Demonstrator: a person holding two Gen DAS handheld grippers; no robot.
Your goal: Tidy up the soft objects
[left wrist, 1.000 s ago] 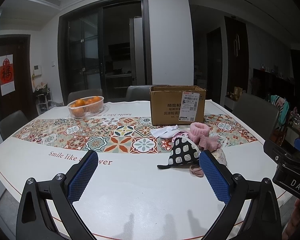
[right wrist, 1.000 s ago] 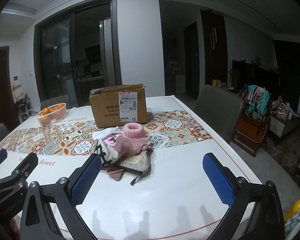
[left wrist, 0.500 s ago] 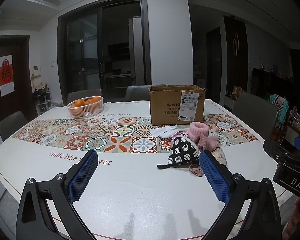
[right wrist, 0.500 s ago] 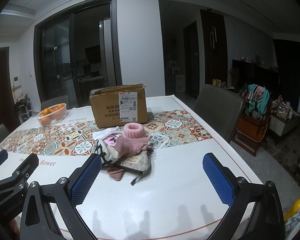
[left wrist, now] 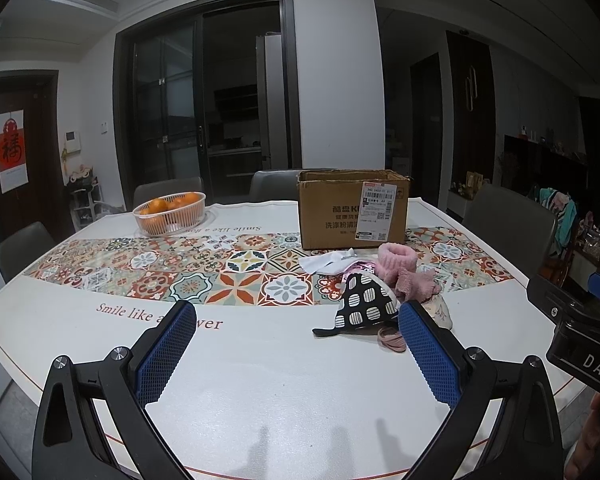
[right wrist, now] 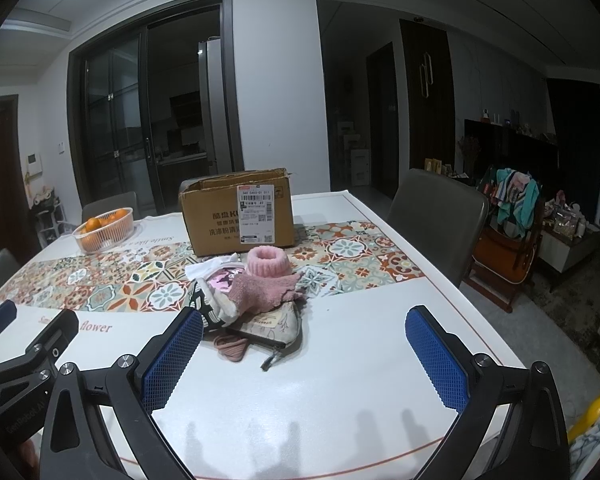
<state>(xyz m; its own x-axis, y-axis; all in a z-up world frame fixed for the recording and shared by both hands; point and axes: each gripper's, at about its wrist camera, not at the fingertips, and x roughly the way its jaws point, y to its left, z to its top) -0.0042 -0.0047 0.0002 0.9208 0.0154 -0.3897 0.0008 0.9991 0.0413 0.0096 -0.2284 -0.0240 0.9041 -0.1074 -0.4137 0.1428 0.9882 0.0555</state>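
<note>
A pile of soft items [right wrist: 252,300] lies on the worktop [right wrist: 340,380] before an open box [right wrist: 236,212]. Both claws, left [left wrist: 296,344] and right [right wrist: 304,352], gape empty; the right looks nearer, the pile ahead to its left.

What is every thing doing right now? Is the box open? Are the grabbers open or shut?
Cardboard box: upright, top flaps open.
Pink knit cuff: standing on its edge, opening up.
Floral pouch: lying flat, under the pink socks.
Basket: holds oranges.
Left gripper: open, holding nothing.
Right gripper: open, holding nothing.
</note>
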